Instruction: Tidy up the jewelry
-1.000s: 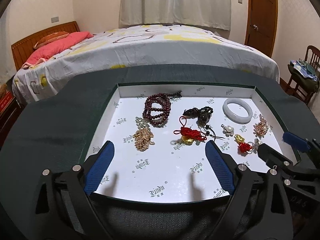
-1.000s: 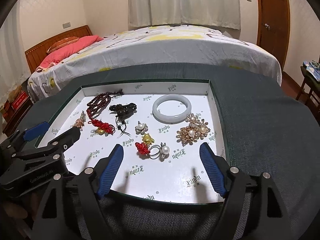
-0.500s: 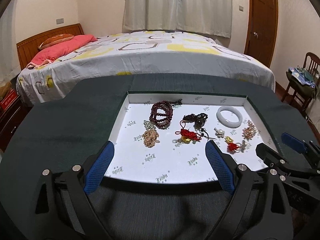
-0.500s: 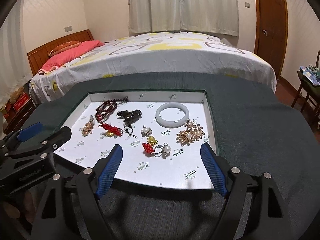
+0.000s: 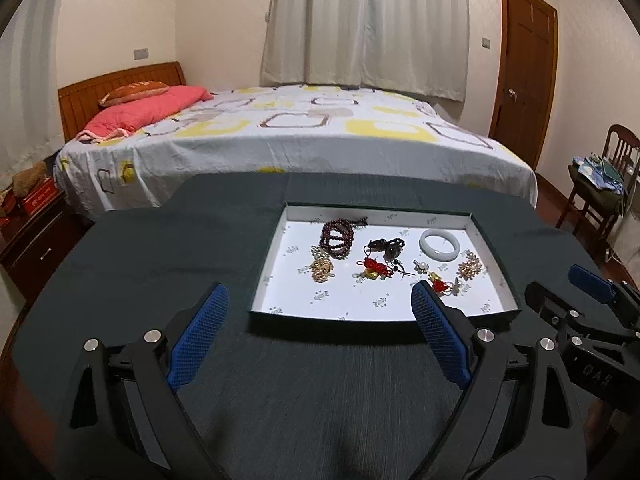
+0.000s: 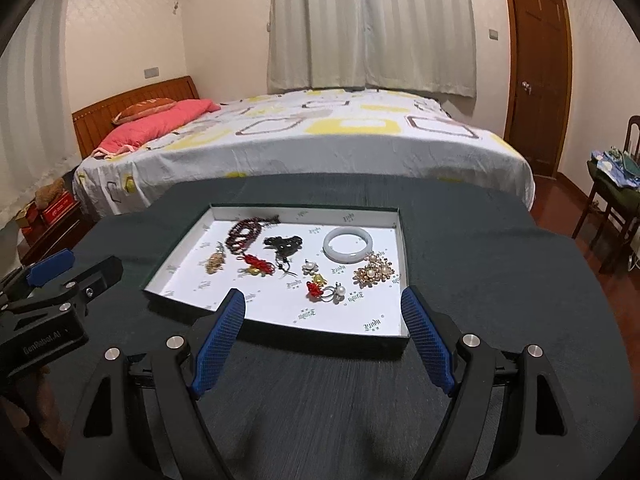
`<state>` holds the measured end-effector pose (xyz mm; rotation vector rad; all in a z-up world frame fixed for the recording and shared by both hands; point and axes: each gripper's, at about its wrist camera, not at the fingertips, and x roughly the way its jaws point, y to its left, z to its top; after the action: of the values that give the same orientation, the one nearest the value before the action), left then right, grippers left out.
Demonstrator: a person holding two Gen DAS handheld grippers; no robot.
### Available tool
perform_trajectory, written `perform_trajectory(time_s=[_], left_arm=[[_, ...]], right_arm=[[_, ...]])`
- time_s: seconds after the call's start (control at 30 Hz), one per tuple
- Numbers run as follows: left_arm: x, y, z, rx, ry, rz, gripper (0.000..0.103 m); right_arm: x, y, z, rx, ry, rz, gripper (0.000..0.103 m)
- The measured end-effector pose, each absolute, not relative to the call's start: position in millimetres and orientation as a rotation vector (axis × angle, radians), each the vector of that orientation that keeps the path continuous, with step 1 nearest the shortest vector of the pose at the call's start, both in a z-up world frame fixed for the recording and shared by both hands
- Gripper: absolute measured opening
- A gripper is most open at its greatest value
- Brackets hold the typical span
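A dark cloth-covered bench (image 5: 160,248) stands before a bed (image 5: 296,136). The jewelry tray (image 6: 403,248) sits mid-bench, with bare cloth all round. Left tool (image 5: 320,332) and right tool (image 6: 322,338) gape wide, empty.

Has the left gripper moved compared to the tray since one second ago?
Yes. The left gripper has pulled back and risen: its fingers were over the tray, now before its near edge.

Both wrist views look obliquely down, sharing the tray (image 5: 496,280) (image 6: 403,240).
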<state>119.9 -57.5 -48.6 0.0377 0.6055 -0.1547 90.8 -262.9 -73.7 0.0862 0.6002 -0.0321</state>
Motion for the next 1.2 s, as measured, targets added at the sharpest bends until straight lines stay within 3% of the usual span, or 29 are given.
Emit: perform_trajectory(time_s=[0.6,1.2], left_arm=[[35.8,-32.2,11.1,0.017,0.484,-0.118,0.096],[12.2,-17.1,23.1,-0.002,0.447,-0.1,0.097]], right_arm=[[14.3,-253.4,-22.7,0.046,0.494,-0.039,0.081],[-4.7,-247.4,-12.1,0.034,0.453,-0.043,0.082]])
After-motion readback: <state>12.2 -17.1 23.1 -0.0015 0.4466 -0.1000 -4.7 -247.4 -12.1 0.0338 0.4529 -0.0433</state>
